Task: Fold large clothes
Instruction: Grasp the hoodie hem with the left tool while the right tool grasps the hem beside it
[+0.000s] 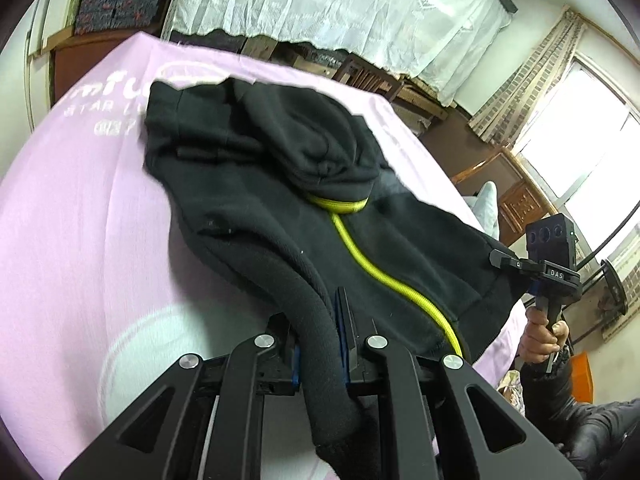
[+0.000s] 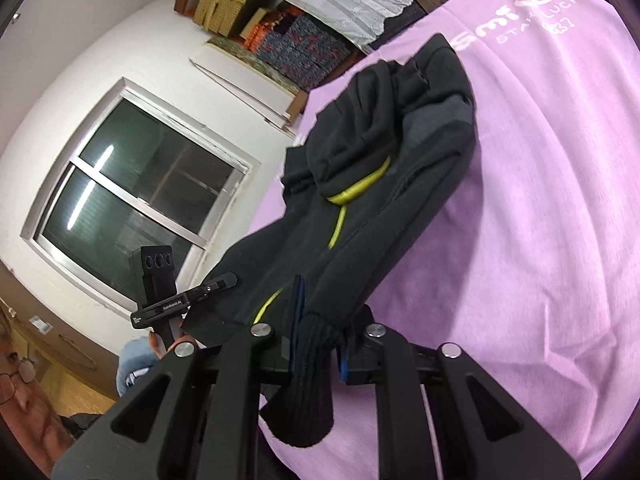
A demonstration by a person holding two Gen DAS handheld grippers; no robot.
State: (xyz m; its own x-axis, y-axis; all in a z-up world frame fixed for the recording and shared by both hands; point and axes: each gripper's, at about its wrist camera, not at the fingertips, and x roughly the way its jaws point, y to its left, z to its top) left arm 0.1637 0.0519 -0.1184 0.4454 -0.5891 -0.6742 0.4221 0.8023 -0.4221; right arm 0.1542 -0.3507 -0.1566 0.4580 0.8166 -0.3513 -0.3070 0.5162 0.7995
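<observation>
A black hooded jacket [image 1: 256,184] with a yellow-green zipper [image 1: 372,264] lies on a pink sheet [image 1: 80,240], hood at the far end. My left gripper [image 1: 320,332] is shut on a rolled black edge of the jacket and lifts it off the sheet. My right gripper [image 2: 320,328] is shut on a ribbed black cuff of the jacket [image 2: 400,168]; the fabric hangs down past the fingers. The right gripper also shows in the left wrist view [image 1: 520,264], at the jacket's right edge. The left gripper shows in the right wrist view [image 2: 216,284], at the jacket's left edge.
The pink sheet [image 2: 540,200] with white lettering covers the surface. A white lace cloth [image 1: 320,4] hangs over furniture behind it. Windows [image 1: 580,148] [image 2: 132,196] stand to the sides. The person's hand [image 1: 540,340] and face [image 2: 20,392] show at the edges.
</observation>
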